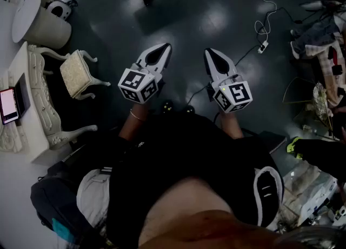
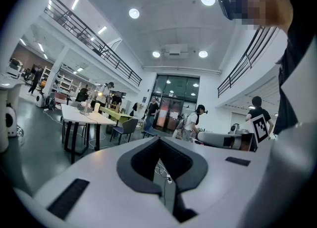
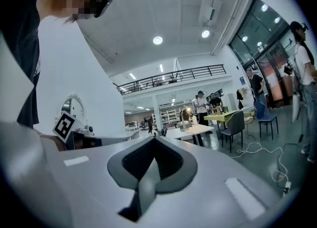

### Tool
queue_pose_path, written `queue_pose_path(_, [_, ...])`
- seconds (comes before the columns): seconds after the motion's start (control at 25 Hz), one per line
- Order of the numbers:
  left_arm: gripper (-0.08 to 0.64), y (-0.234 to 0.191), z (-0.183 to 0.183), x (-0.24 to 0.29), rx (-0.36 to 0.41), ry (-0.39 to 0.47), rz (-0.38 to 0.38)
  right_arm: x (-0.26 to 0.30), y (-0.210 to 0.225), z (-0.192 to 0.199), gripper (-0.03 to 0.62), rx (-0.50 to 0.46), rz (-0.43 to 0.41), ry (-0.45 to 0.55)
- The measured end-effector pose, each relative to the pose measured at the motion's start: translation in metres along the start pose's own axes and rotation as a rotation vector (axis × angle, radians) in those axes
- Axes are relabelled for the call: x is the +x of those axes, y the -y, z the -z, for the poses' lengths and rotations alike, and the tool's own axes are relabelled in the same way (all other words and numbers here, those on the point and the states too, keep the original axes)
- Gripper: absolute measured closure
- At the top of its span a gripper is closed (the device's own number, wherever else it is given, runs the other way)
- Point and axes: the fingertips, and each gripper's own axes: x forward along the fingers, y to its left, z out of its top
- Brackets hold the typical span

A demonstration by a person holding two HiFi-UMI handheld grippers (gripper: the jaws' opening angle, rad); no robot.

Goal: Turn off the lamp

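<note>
In the head view both grippers are held level in front of the person's body, above a dark floor. The left gripper [image 1: 162, 48] has its jaws together with nothing between them. The right gripper [image 1: 208, 53] is also shut and empty. A small lit lamp [image 3: 187, 109] stands on a white table [image 3: 190, 132] far off in the right gripper view. In the left gripper view a glowing lamp [image 2: 96, 106] sits on a distant white table [image 2: 84, 117]. Neither gripper is near a lamp.
A white carved dressing table [image 1: 32, 129] with a lit phone [image 1: 8, 105] stands at the left, a cushioned stool [image 1: 75, 72] beside it and a round table [image 1: 30, 15] behind. Cables [image 1: 262, 26] cross the floor ahead. Clutter [image 1: 324, 42] fills the right side. People stand far off.
</note>
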Motion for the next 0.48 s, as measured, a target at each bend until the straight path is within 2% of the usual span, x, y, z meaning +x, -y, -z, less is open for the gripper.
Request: queue_pose_path(0.48, [0.554, 0.023, 0.004, 0.001, 0.008, -0.009, -0.004, -0.021, 0.005, -0.006, 0.594, 0.004, -0.009, 0.020])
